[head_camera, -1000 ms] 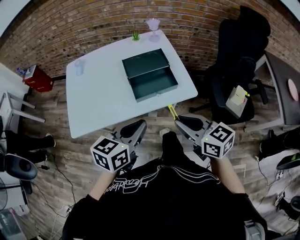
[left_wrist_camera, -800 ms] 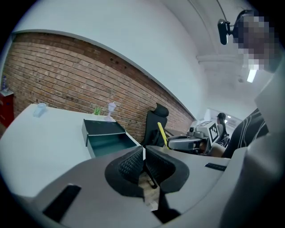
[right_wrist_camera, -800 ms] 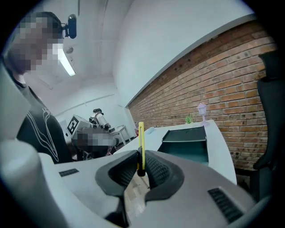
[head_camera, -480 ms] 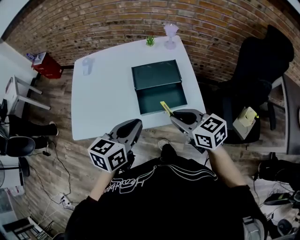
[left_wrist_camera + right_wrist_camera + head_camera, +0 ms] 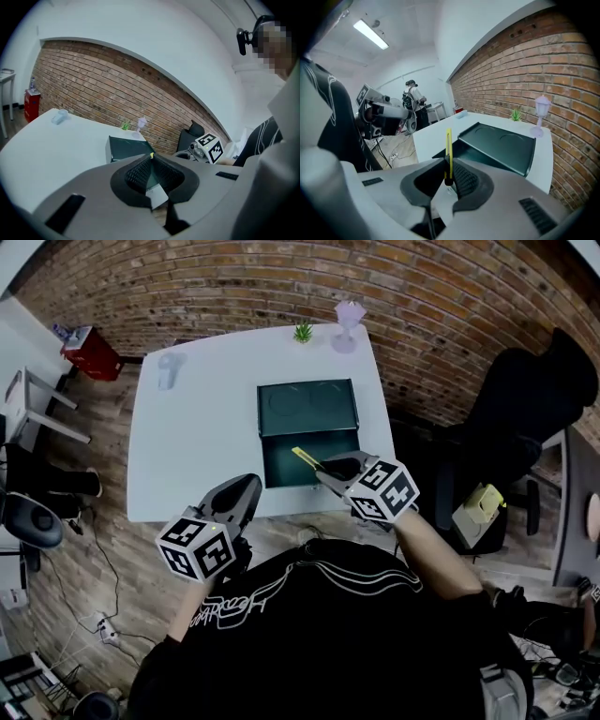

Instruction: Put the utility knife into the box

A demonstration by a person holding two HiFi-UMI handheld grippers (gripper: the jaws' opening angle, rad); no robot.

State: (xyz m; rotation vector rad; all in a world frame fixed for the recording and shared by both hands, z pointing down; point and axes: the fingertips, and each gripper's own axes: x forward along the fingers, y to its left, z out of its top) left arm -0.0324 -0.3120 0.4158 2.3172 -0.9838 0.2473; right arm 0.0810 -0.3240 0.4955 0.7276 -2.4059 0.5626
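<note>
We have brought our right gripper (image 5: 323,465) from well short of the box (image 5: 281,463) to just over its near edge, jaws narrow, clamping the yellow utility knife (image 5: 305,457). Our left gripper (image 5: 246,486), closed and empty, hangs short of the box. We judge that lowering and release remain.

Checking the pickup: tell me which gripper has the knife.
The right gripper, by the box: a yellow knife stands clamped between its jaws. The left gripper holds nothing.
</note>
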